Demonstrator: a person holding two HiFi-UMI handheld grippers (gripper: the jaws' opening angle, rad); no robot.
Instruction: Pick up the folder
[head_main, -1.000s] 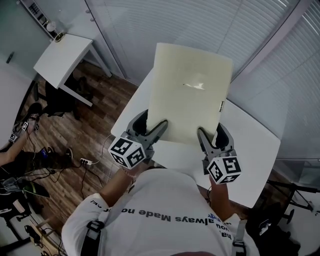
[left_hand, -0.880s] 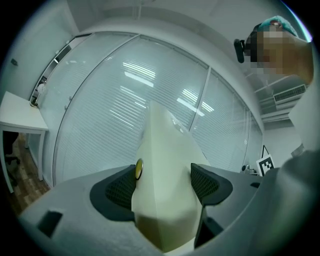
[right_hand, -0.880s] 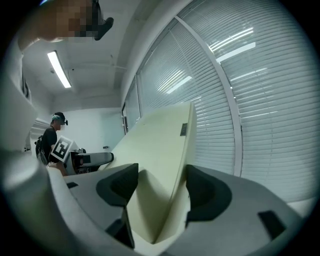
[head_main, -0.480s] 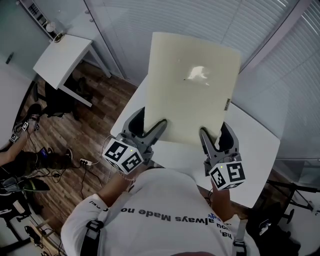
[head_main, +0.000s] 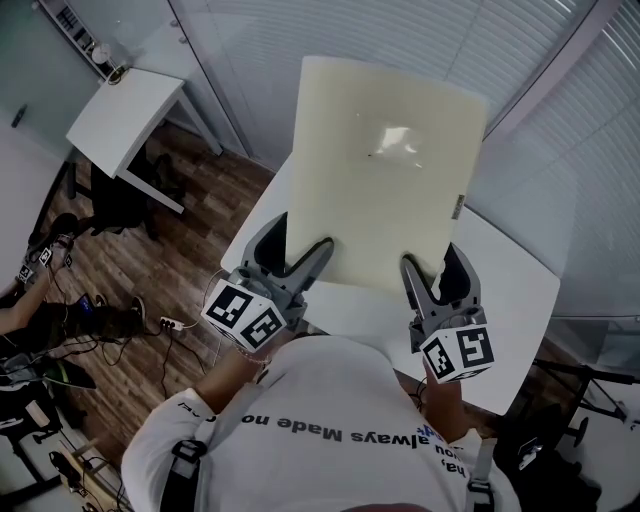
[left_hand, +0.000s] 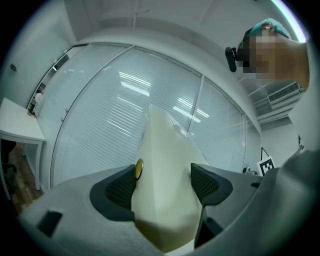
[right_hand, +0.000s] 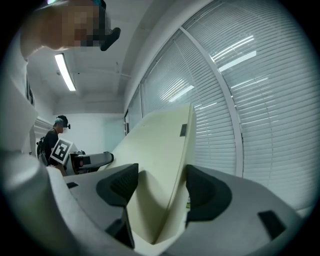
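My left gripper (head_main: 297, 242) and right gripper (head_main: 432, 260) both clamped on near edge of folder (head_main: 385, 170). Folder tilted up, clear of table (head_main: 505, 275). Right corner buckling: squeeze evenly, raise both sides together, no twist.

White T-shirt (head_main: 330, 420) with dark lettering, black shoulder straps (head_main: 185, 462), grey left gripper (head_main: 302, 235) and right gripper (head_main: 430, 258), black mesh pads (left_hand: 120, 189), square-marker cubes (head_main: 248, 312)

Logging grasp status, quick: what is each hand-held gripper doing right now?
Left hand-held gripper: closed, holding the folder by its near edge.
Right hand-held gripper: closed, holding the same folder.
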